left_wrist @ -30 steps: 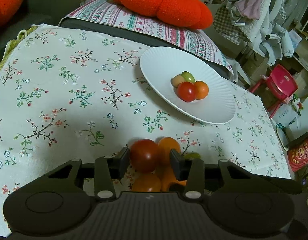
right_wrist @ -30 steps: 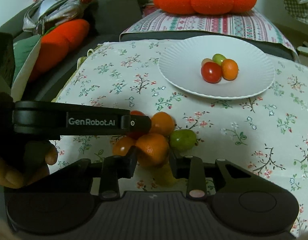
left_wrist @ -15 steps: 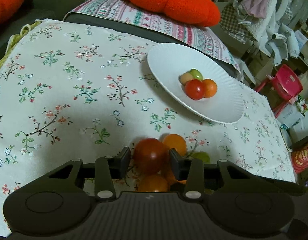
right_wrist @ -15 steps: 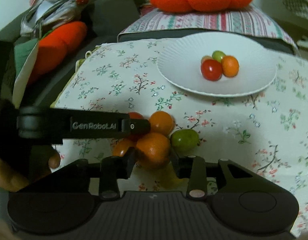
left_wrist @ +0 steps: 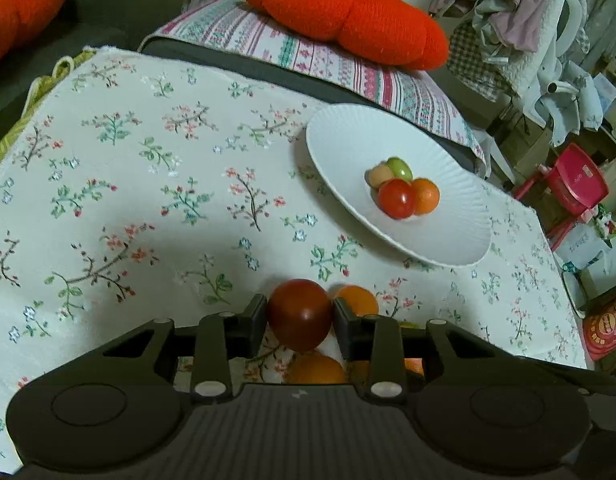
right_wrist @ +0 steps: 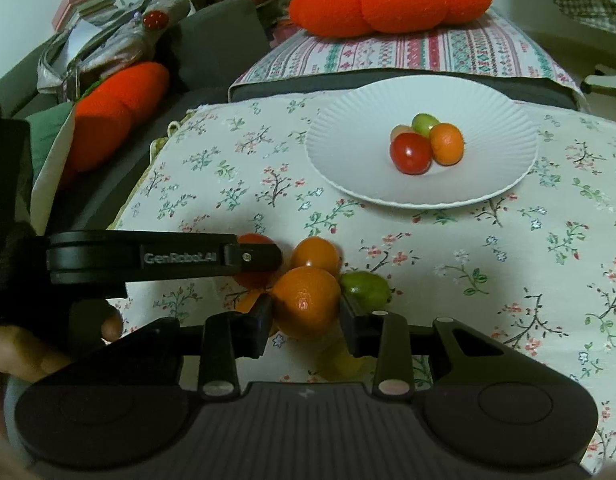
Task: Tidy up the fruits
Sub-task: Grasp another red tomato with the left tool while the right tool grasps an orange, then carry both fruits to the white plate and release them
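A: L hand-held gripper (left_wrist: pixel 299 317) — status?

B: Jaws closed in on the round dark-red tomato (left_wrist: pixel 299 313), a pad pressed to each side. Looks gripped. Tomato sits at the near edge of the loose fruit cluster, over the floral-print cloth on the tabletop (left_wrist: pixel 119 200); can't tell if it's lifted clear.

A: R side?

B: R hand-held gripper (right_wrist: pixel 305 312) narrowed onto the large round orange (right_wrist: pixel 306 301), pads touching both flanks. Just beside it: small orange fruit (right_wrist: pixel 316 254) behind, oval green fruit (right_wrist: pixel 366 288) touching on the right, yellowish piece (right_wrist: pixel 340 362) below, partly hidden. L tool's finger crosses this view in front of the tomato.

A: Destination?

B: White ribbed round plate (right_wrist: pixel 488 120), far side of cloth, well apart from the pile. Already holds a red tomato, an orange, a green fruit, a pale one, bunched mid-plate.

A: Step in hand?

B: Judged: pick stage, both tools loaded, carry not yet made. Roughly half the fruit left on the cloth.

A: Next move needs?

B: Lift straight up so neighbours don't roll, esp. the green one. Then forward to the plate, one tool at a time to avoid crossing. Release low beside the bunch; round fruit will roll on the shallow dish.
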The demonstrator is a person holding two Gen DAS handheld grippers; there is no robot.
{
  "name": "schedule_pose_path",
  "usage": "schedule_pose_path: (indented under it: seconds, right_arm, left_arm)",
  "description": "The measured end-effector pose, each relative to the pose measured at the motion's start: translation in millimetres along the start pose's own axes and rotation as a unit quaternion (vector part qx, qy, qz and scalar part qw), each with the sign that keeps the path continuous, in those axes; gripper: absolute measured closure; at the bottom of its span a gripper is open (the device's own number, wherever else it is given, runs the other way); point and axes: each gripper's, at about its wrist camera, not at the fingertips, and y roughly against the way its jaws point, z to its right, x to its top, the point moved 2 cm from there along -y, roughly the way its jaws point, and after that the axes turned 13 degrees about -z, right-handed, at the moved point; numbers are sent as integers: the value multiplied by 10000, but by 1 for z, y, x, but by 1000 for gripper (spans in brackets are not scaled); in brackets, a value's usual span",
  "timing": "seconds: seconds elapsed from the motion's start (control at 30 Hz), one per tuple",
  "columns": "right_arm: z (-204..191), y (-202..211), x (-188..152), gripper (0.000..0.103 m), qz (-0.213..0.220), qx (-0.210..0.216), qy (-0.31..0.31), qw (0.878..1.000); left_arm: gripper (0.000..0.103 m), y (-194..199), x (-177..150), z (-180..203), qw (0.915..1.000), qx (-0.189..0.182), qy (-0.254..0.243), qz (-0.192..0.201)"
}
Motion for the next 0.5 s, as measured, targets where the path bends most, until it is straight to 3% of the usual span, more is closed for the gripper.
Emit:
schedule_pose_path:
  seconds: [0.5]
  right_arm:
    - [16, 21, 5, 70, 386, 19, -325, 9987]
  left_arm:
    - [88, 14, 10, -9, 9993, 23, 204, 297]
